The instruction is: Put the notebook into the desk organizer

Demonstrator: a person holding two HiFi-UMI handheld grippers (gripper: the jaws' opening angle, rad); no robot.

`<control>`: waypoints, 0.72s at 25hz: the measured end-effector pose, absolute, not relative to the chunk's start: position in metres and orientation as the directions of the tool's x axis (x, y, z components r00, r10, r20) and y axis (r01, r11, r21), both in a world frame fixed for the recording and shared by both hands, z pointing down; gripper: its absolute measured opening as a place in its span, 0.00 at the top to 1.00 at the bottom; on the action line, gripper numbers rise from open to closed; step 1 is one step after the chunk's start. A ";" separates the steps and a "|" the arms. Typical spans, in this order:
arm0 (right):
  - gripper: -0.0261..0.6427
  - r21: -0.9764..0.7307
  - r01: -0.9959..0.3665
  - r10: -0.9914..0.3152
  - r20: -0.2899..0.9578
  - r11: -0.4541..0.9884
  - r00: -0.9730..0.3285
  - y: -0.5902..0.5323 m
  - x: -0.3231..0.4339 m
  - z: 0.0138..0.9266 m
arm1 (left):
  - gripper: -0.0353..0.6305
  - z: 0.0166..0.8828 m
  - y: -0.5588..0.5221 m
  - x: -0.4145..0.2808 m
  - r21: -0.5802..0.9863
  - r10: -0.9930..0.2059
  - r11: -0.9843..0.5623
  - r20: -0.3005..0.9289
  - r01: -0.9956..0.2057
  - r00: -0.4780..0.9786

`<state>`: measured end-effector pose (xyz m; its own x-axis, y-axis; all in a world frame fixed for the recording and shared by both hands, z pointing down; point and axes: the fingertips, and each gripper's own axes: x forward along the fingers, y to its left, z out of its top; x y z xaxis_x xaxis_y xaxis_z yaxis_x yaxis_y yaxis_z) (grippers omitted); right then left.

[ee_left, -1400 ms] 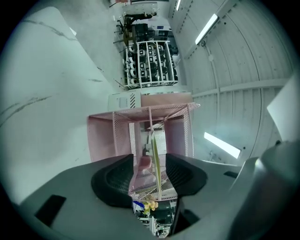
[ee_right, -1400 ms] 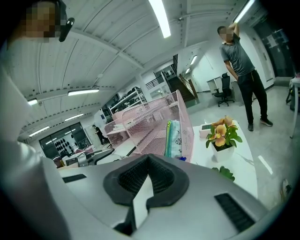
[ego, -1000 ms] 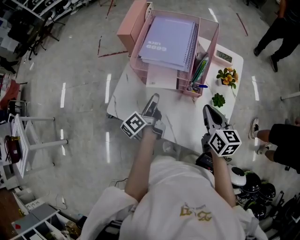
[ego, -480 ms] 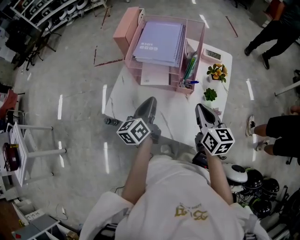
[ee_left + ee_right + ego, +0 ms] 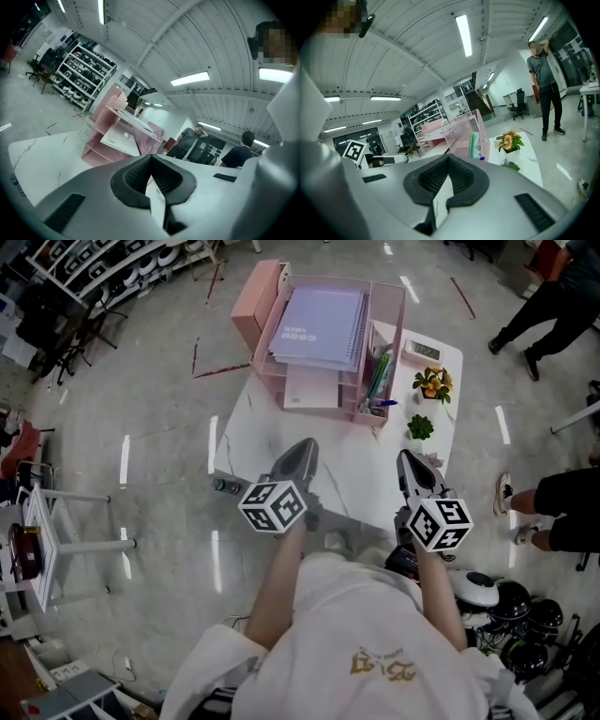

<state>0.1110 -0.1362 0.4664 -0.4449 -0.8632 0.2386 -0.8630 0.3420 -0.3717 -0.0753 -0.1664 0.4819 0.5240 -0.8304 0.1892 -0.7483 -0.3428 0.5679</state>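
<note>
Left gripper (image 5: 151,163): fingers pressed together, pads meeting at the tip, nothing between them. Right gripper (image 5: 449,160): fingers likewise pressed together, nothing pinched.

Head view: both grippers are held over the near edge of the white marbled worktop (image 5: 251,439), left one toward the near left side, right one toward the near right corner, tips pointing away from the person. Both are well apart from the organizer.

Notebook (image 5: 319,326): lavender cover, lies flat on the top tier of the pink desk organizer (image 5: 400,322) at the far end of the worktop, spiral binding on the right-hand side. A white sheet (image 5: 312,390) sticks out of a lower tier beneath it.

Organizer's right-hand upright compartment holds pens (image 5: 379,379).

Right of the organizer on the worktop: a small flat white device (image 5: 424,350) at the far edge, a pot of yellow-orange flowers (image 5: 432,382) nearer, a small green plant (image 5: 420,427) nearest.

Two people stand on the floor off to the right of the worktop.
</note>
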 end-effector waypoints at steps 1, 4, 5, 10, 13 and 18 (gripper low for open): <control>0.94 -0.372 -0.863 -0.863 0.238 0.343 -0.445 -0.136 0.111 0.466 | 0.92 0.482 -0.166 -0.075 0.564 -0.829 -0.344 0.192 -0.750 0.525; 0.94 -0.371 -0.862 -0.862 0.237 0.346 -0.448 -0.134 0.111 0.465 | 0.92 0.481 -0.163 -0.072 0.550 -0.824 -0.352 0.201 -0.757 0.530; 0.94 -0.371 -0.861 -0.861 0.237 0.347 -0.449 -0.133 0.111 0.466 | 0.92 0.482 -0.162 -0.070 0.546 -0.821 -0.356 0.205 -0.759 0.532; 0.94 -0.368 -0.860 -0.859 0.237 0.353 -0.454 -0.132 0.111 0.466 | 0.92 0.483 -0.158 -0.066 0.534 -0.811 -0.367 0.216 -0.762 0.543; 0.94 -0.365 -0.860 -0.857 0.240 0.356 -0.456 -0.130 0.110 0.465 | 0.92 0.482 -0.157 -0.066 0.529 -0.810 -0.368 0.221 -0.765 0.543; 0.95 -0.359 -0.863 -0.856 0.245 0.356 -0.455 -0.128 0.110 0.468 | 0.92 0.485 -0.158 -0.065 0.530 -0.807 -0.371 0.223 -0.762 0.547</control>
